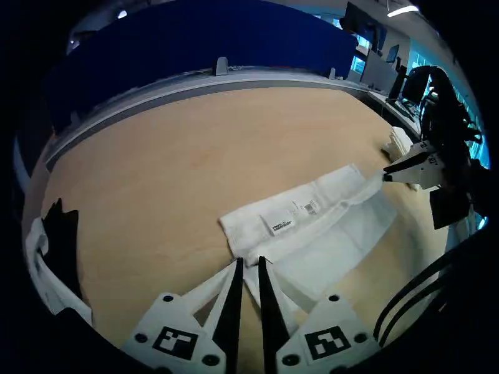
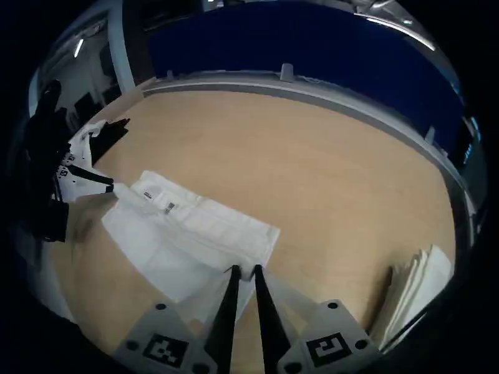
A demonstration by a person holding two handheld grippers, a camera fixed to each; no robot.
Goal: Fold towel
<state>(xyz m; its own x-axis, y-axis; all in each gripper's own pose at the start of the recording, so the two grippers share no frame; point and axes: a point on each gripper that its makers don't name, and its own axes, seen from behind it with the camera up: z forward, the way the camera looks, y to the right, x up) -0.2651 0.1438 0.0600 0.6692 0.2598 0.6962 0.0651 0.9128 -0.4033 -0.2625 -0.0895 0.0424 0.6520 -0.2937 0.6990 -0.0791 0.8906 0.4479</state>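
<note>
A: So, how do the fingers stand?

B: The left gripper (image 1: 249,260) has its two fingers drawn nearly together, pinching a near corner of the white towel (image 1: 324,230). The right gripper (image 2: 244,268) is likewise closed on the towel's edge at its own tips. In the left gripper view it appears farther off at the right, nipping a lifted corner.

A: And the towel itself?

B: It is partly folded lengthwise in the middle of the table, with a sewn label (image 1: 277,222) facing up. Its far part lies flat, and the near layer rises toward both grippers.

A: What is under it?

B: A pale wooden table (image 1: 187,156), with a grey rail (image 1: 187,87) along its far edge. Behind the rail stands a dark blue partition (image 1: 206,37). A stack of folded white cloths (image 2: 415,283) sits near the table's right end. A ceiling light (image 1: 402,10) glows at far right.
</note>
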